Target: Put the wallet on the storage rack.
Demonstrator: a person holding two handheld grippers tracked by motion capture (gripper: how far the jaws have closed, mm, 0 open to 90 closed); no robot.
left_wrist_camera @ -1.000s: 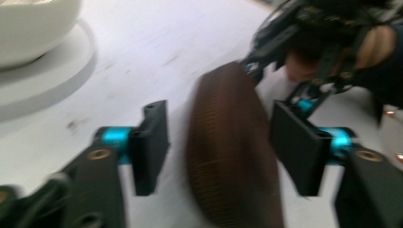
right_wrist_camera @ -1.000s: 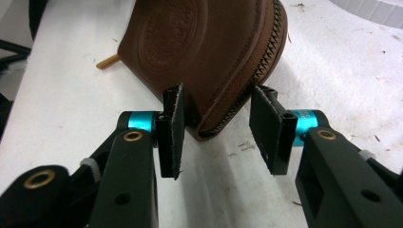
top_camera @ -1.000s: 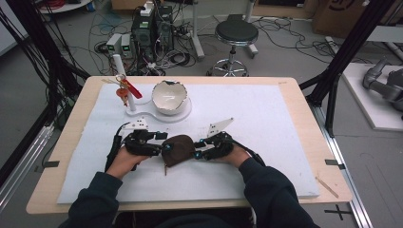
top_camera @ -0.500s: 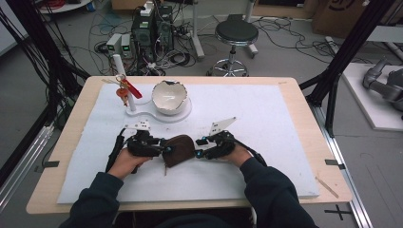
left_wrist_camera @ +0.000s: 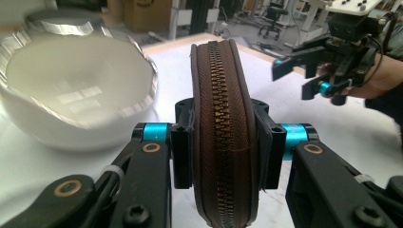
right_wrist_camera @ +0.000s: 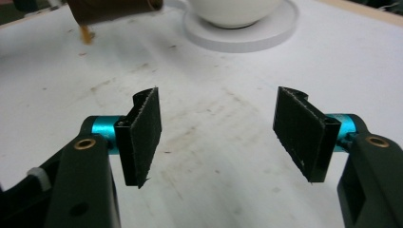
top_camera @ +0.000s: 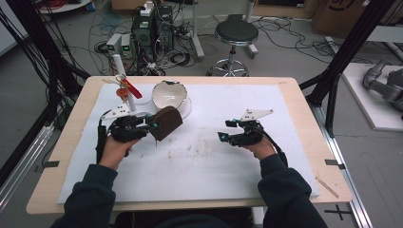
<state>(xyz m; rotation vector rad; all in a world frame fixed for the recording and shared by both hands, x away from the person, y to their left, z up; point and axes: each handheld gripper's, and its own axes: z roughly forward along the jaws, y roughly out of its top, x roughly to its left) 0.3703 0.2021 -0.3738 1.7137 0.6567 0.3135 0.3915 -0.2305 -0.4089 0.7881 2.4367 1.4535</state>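
Since the earlier frame the two grippers have split: left gripper (top_camera: 151, 124) has carried the brown zip pouch (top_camera: 165, 122) up and left, off the mat, now just beside the white bowl (top_camera: 169, 93), while right gripper (top_camera: 227, 130) pulled back w/ jaws wide apart, nothing in them. Left jaws are clamped across the pouch's flat sides, zipper (left_wrist_camera: 223, 123) edge facing the camera. Looks light, soft, prob. leather, so it should flex but not slip; grip mid-body on the flats, not the zip edge.
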